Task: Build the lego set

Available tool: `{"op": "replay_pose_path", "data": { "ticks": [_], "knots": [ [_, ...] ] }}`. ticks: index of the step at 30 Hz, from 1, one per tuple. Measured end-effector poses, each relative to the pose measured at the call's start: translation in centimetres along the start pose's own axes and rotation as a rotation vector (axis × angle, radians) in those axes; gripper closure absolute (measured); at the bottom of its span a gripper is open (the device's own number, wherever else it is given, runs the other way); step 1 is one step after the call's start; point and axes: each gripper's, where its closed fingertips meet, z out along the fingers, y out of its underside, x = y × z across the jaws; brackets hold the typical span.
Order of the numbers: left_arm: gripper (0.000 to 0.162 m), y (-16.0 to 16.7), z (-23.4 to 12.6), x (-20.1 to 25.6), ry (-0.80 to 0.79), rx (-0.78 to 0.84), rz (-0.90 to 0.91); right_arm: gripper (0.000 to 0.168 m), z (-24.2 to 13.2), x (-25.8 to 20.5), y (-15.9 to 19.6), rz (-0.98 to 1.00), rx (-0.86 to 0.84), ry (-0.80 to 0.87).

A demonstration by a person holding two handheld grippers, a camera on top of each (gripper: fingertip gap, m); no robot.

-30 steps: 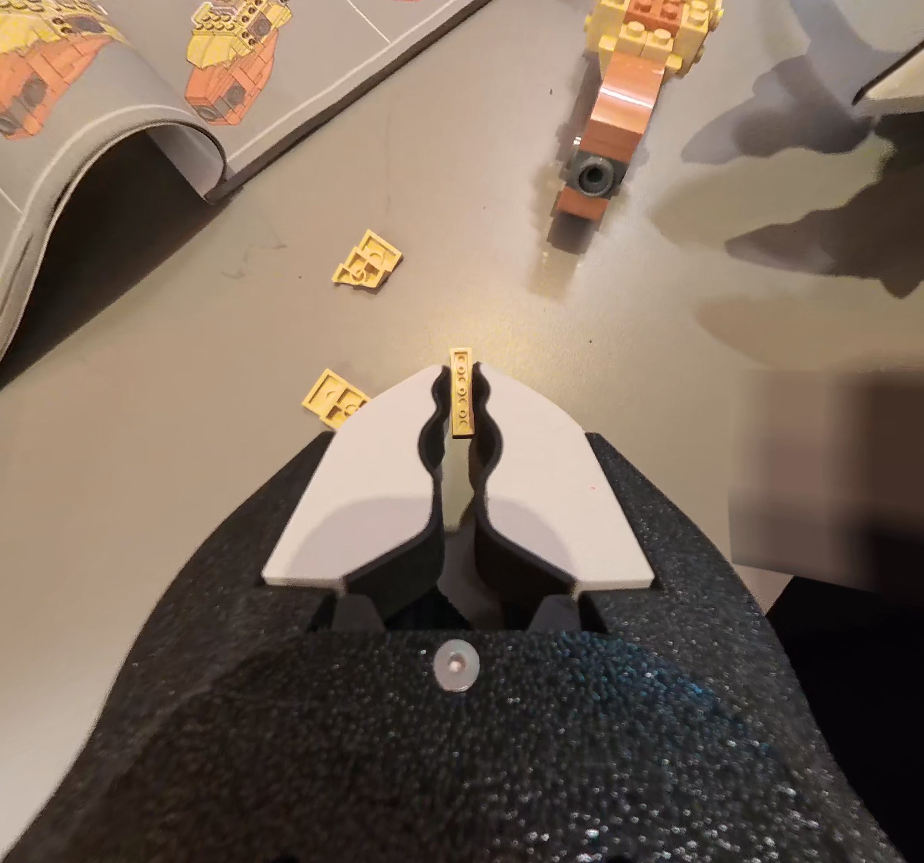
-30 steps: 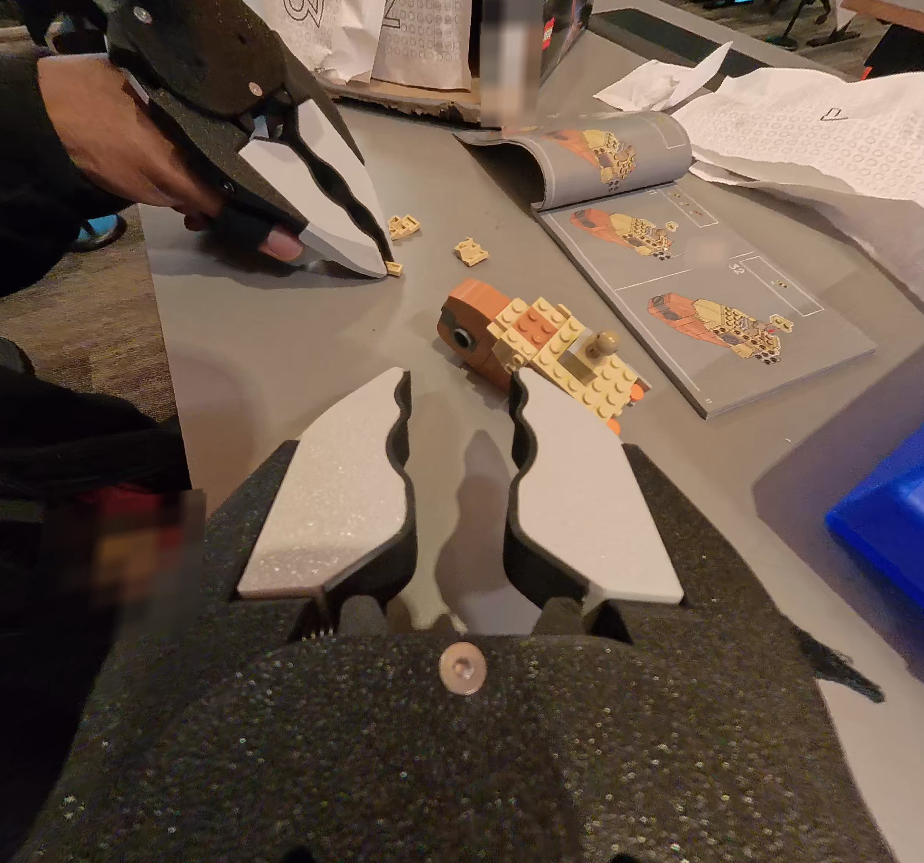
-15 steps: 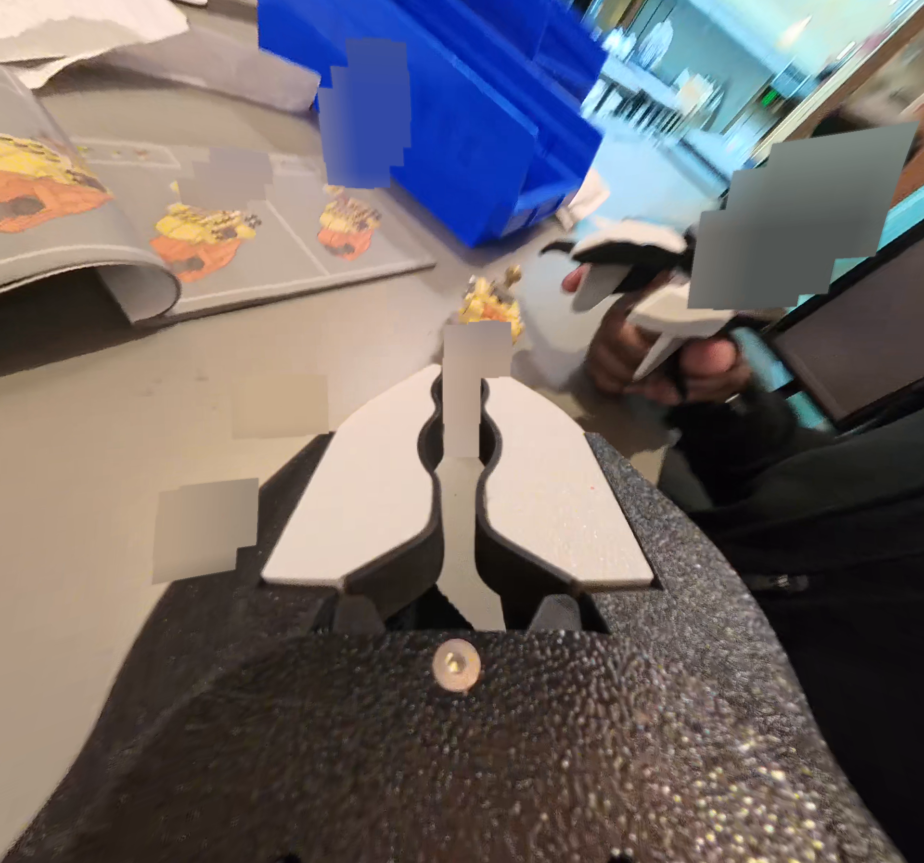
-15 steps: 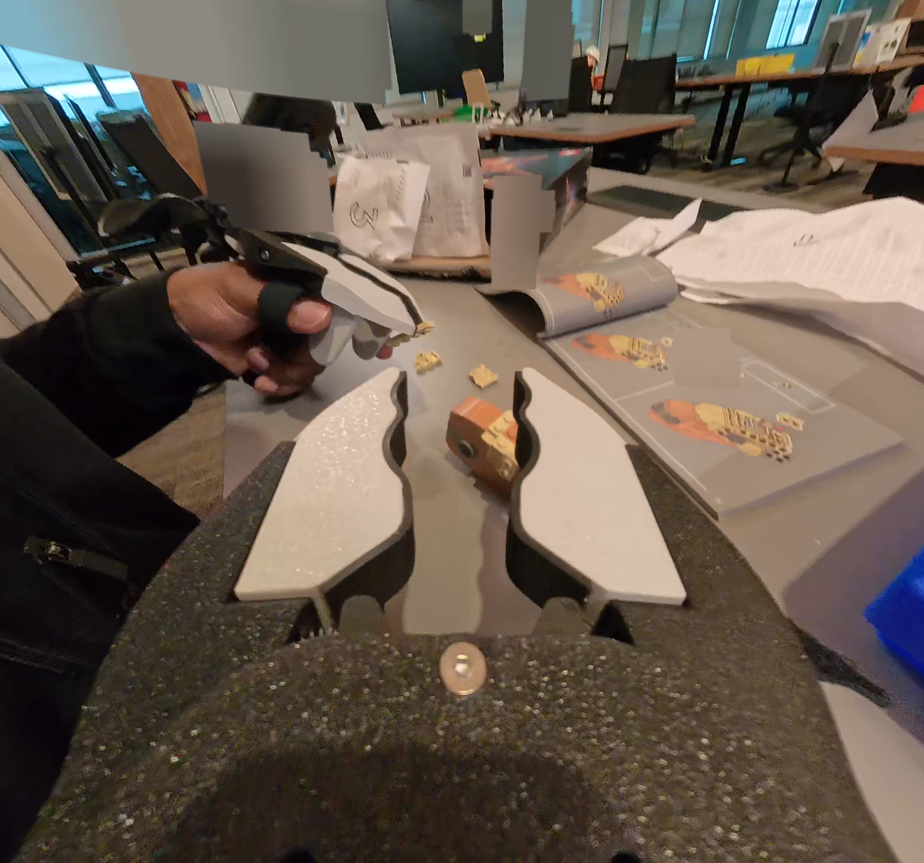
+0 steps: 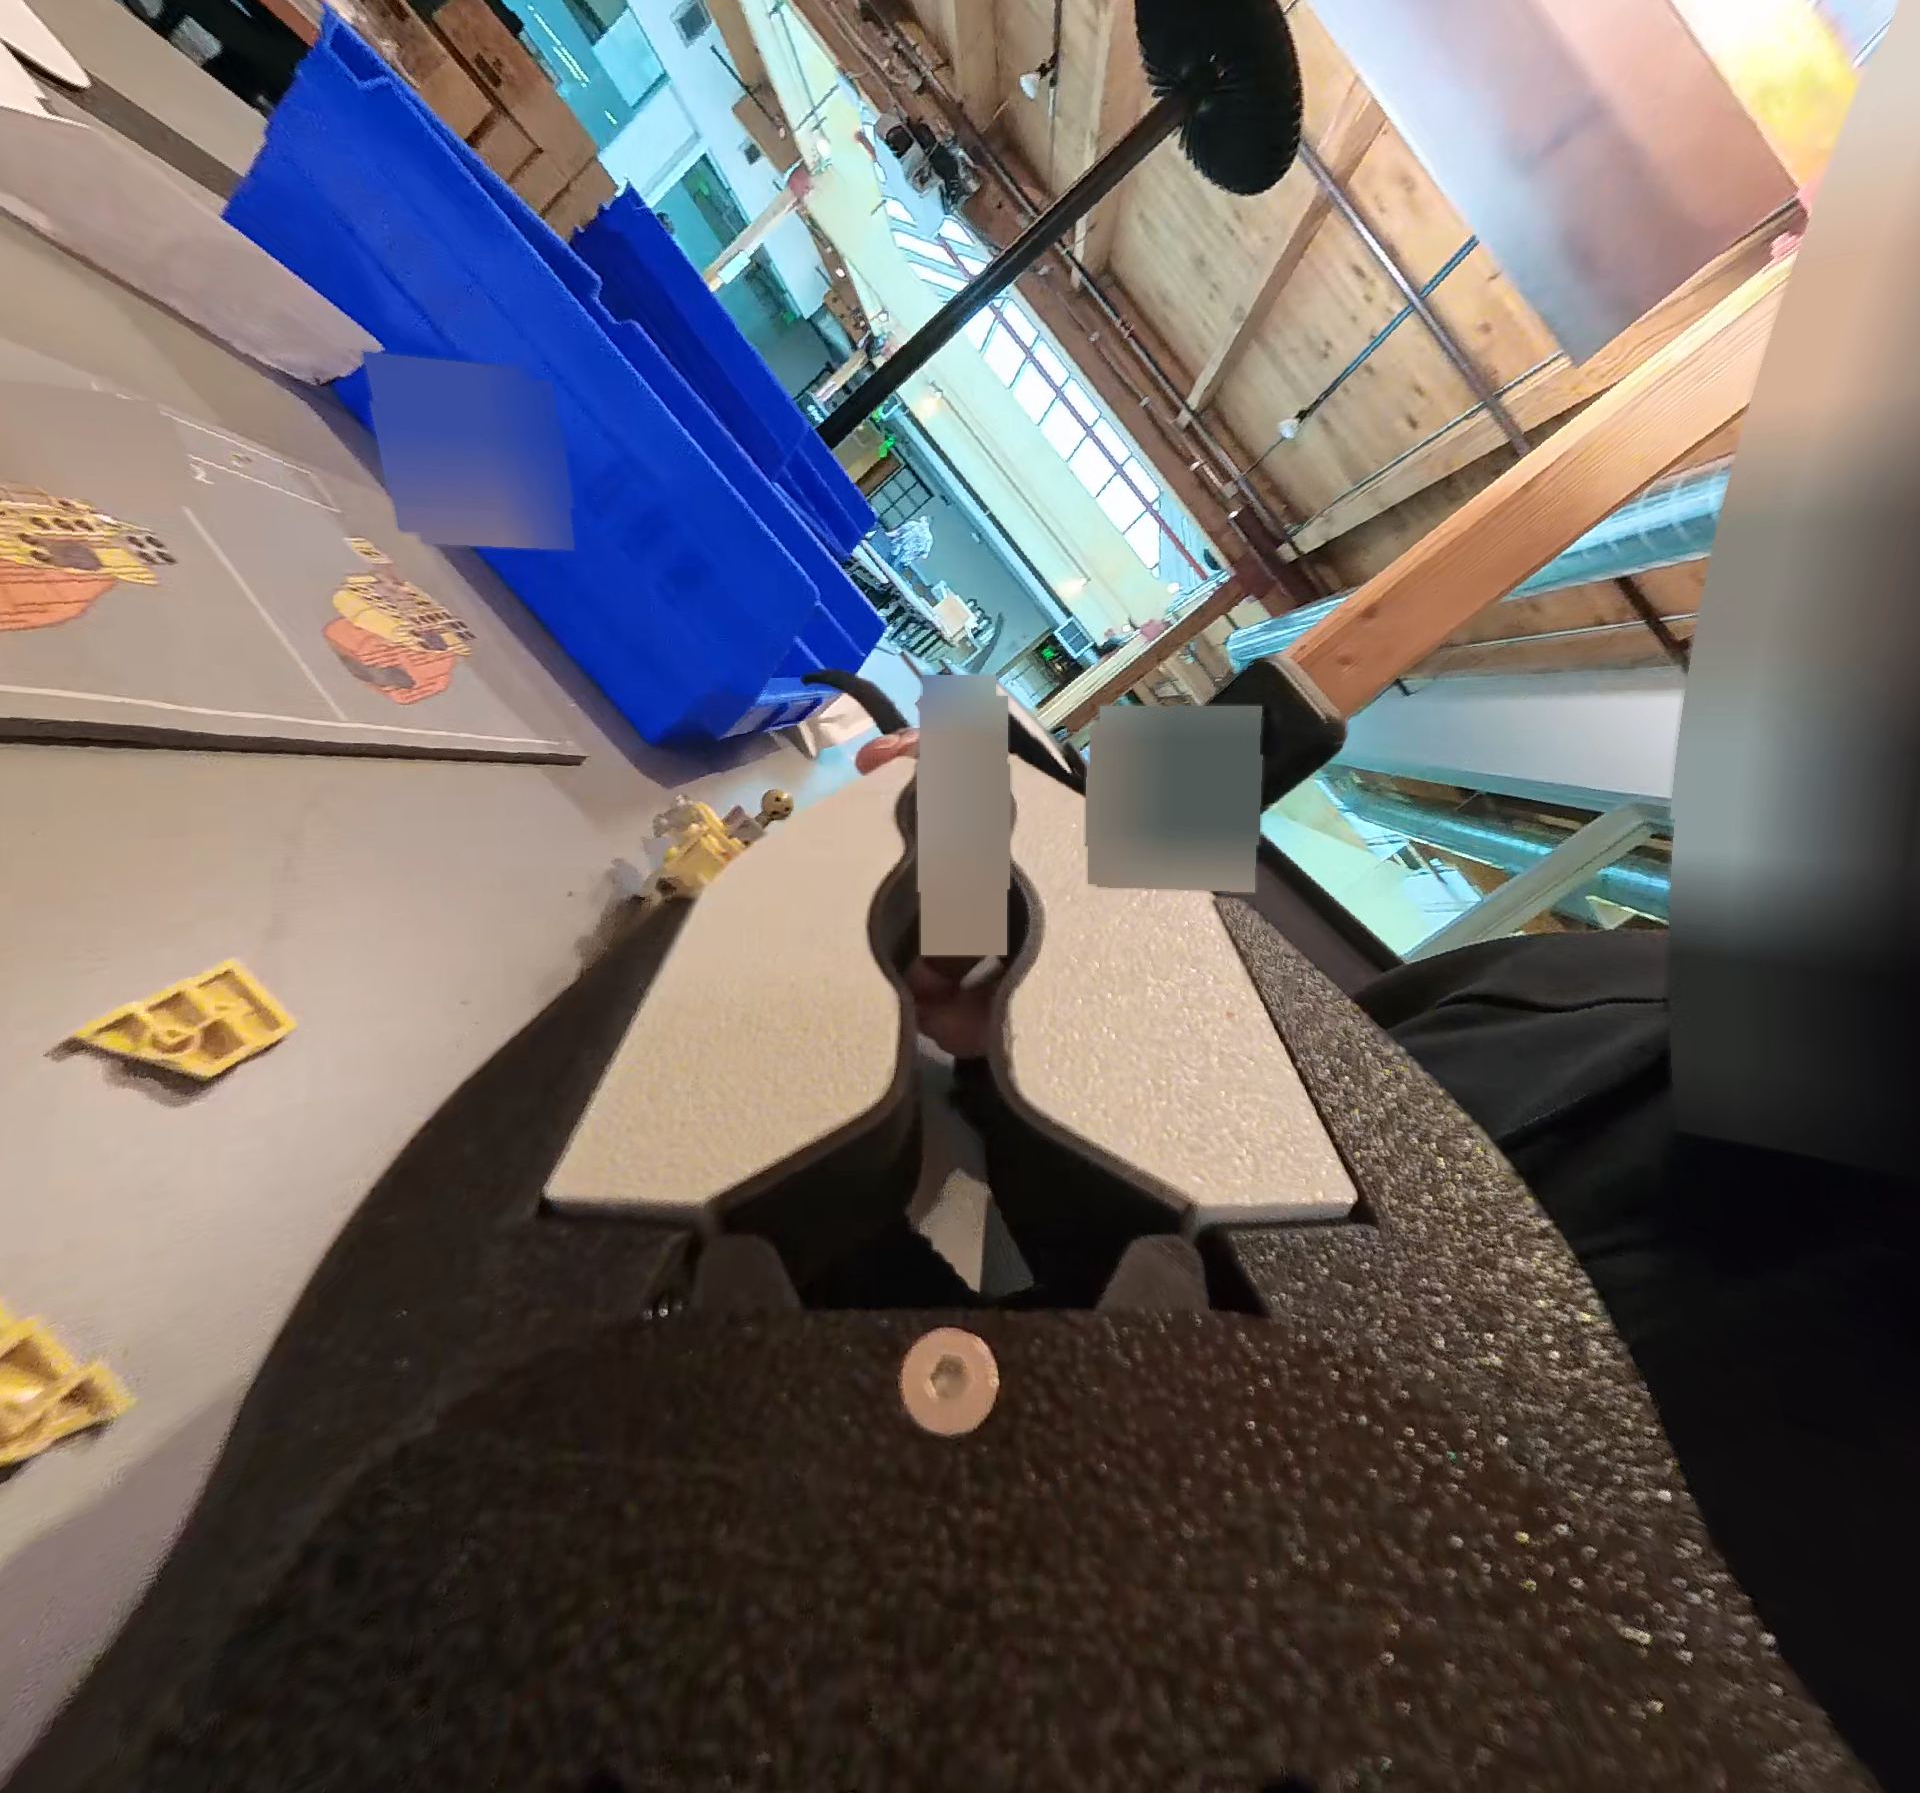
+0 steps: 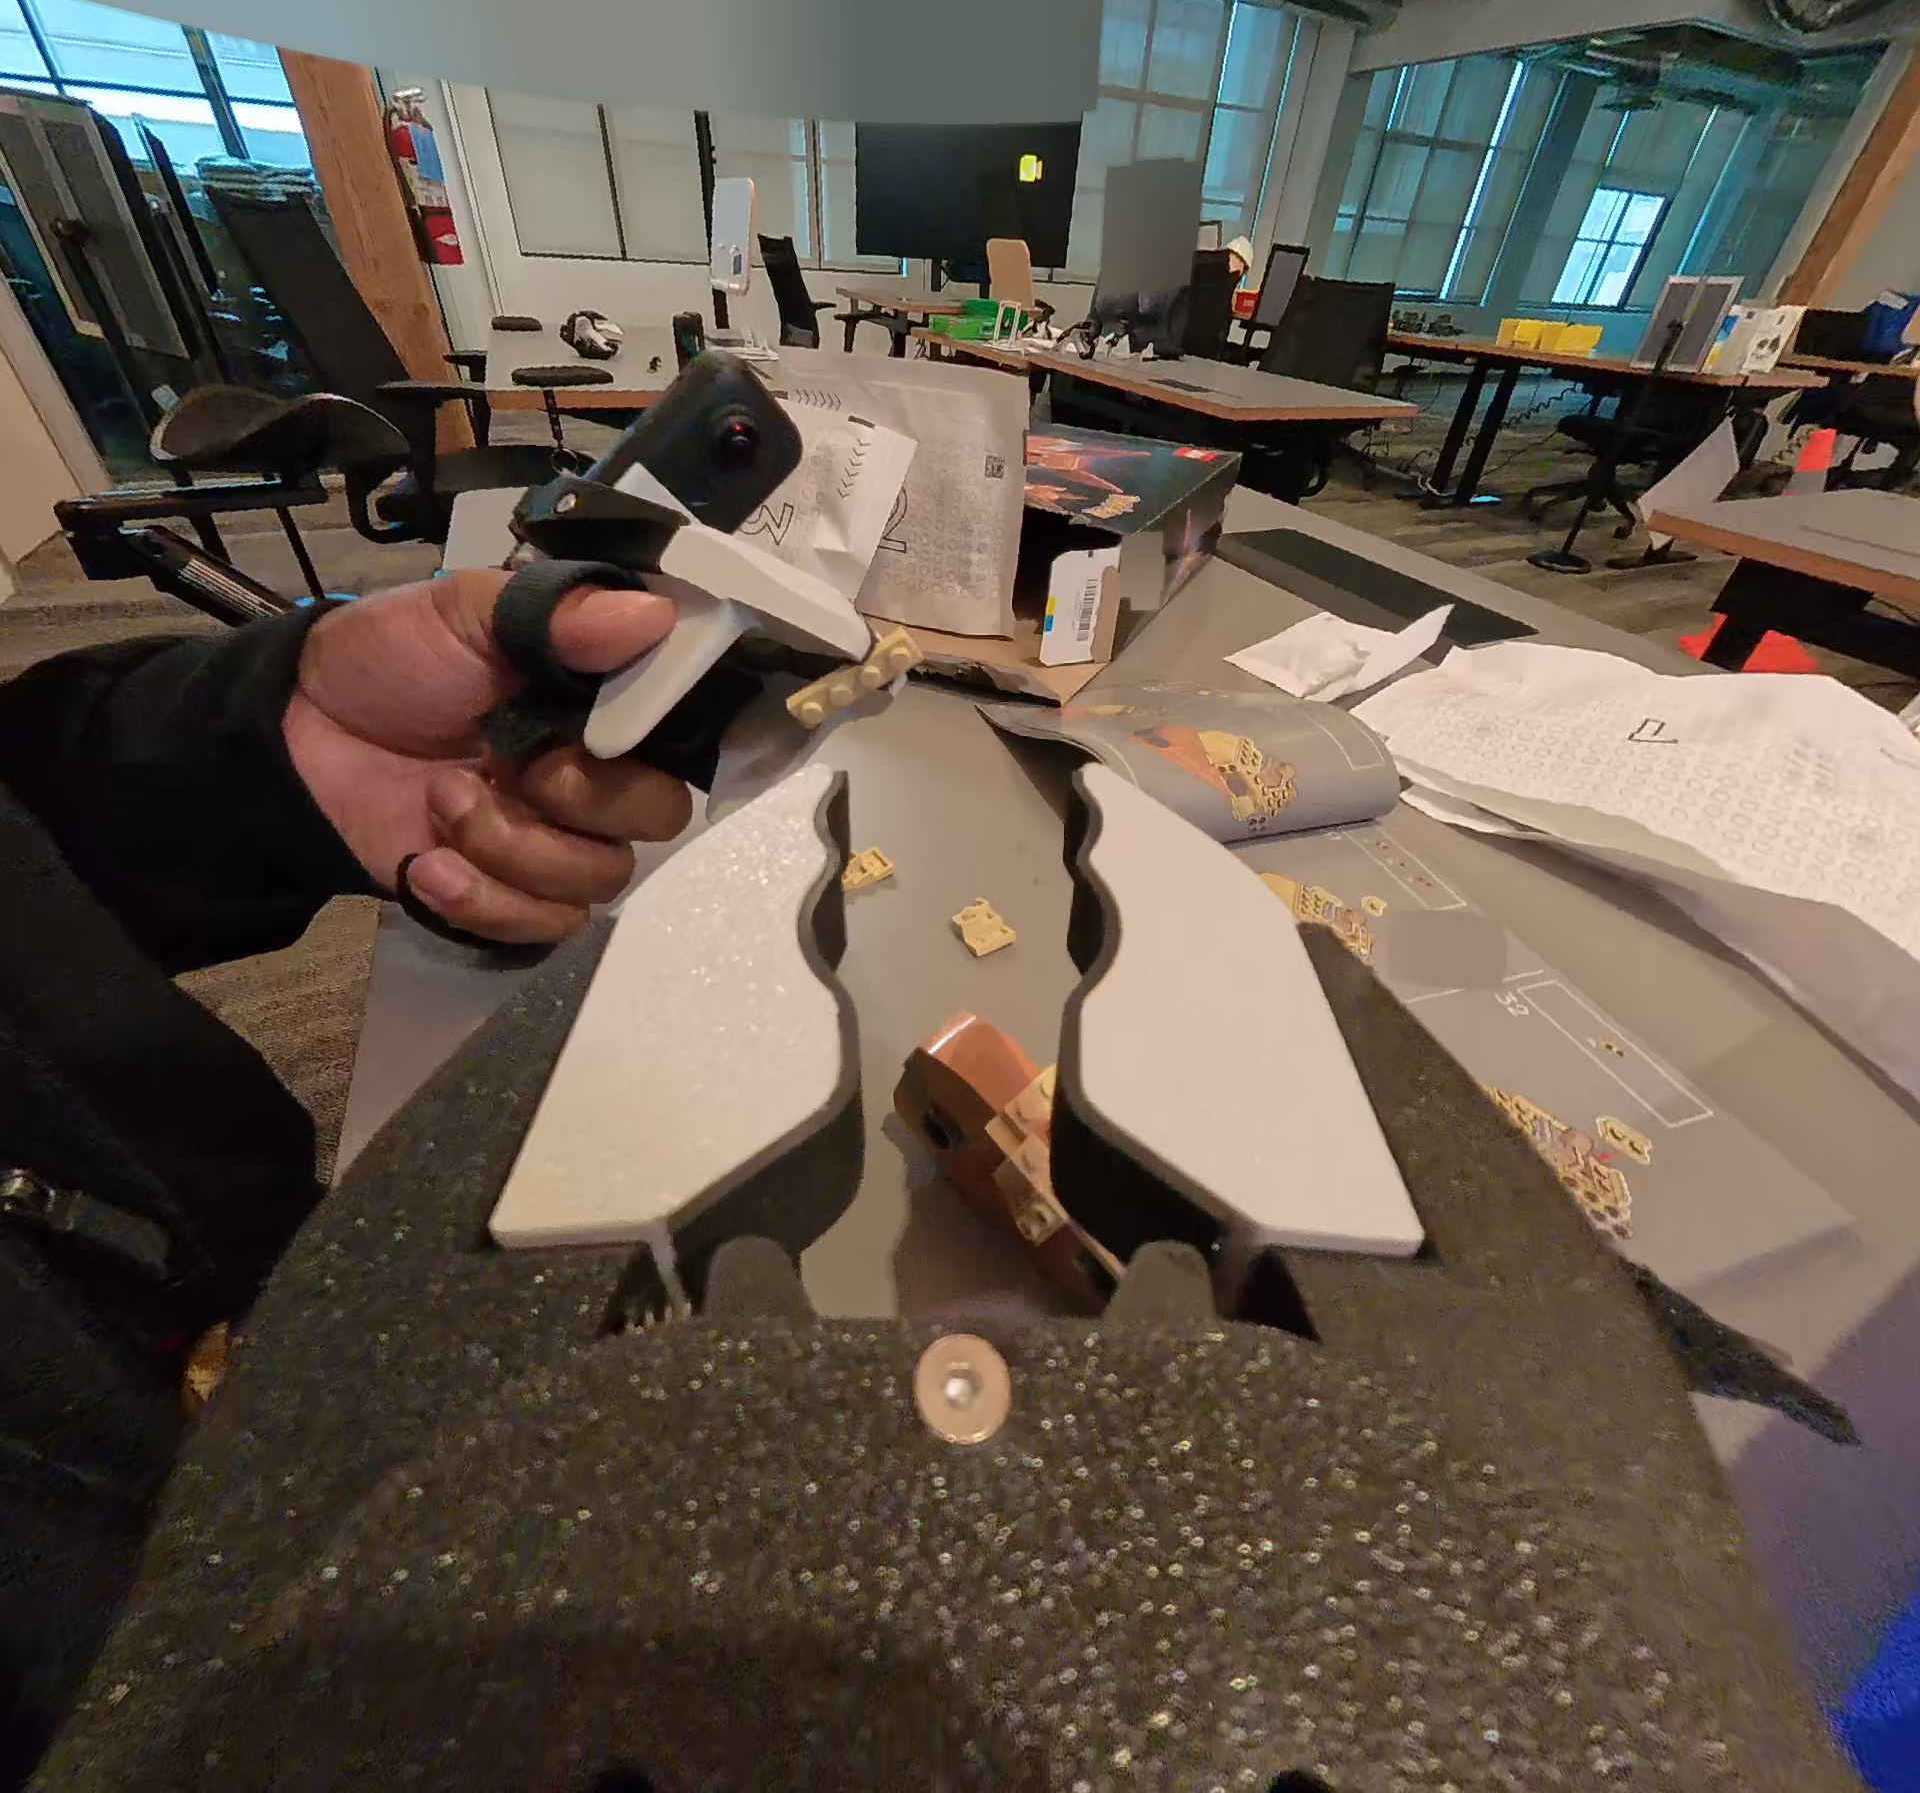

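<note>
the brown-and-tan lego model [image 6: 997, 1135] lies on the grey tabletop [image 6: 956, 808], seen between the spread fingers of the right claw [image 6: 956, 870]. the left claw [image 6: 868, 647], raised above the tabletop, is clamped on a thin tan plate [image 6: 854, 678]. loose tan pieces [image 6: 982, 928] and an open instruction booklet [image 6: 1236, 756] lie beyond, blue bins [image 5: 582, 455] probably at the far edge. an open office surrounds: desks, chairs, large windows.
</note>
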Motion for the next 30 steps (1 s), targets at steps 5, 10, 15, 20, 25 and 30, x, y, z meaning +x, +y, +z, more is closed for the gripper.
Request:
{"op": "replay_pose_path", "data": {
  "ticks": [5,10,15,20,25,30],
  "knots": [
    [0.155,0.3,0.8,0.6,0.051,0.001,-0.052,0.131,0.8,-0.1,0.1,-0.006,-0.004,0.002],
    [0.155,0.2,1.3,0.7,0.084,0.018,-0.098,0.131,1.0,-0.3,0.0,-0.005,0.001,-0.006],
    [0.155,0.2,1.9,1.1,0.114,0.031,-0.129,0.132,1.0,-0.3,0.0,-0.008,0.014,-0.015],
    [0.154,0.3,2.6,1.5,0.136,0.031,-0.15,0.132,0.8,0.0,0.0,0.0,0.031,-0.015],
    [0.155,0.4,3.2,1.9,0.17,0.041,-0.191,0.132,0.2,0.1,-0.3,-0.004,0.048,-0.013],
    [0.155,0.8,3.9,2.1,0.184,0.037,-0.218,0.132,-0.3,0.1,-0.4,-0.018,0.055,-0.002]
  ]
}}
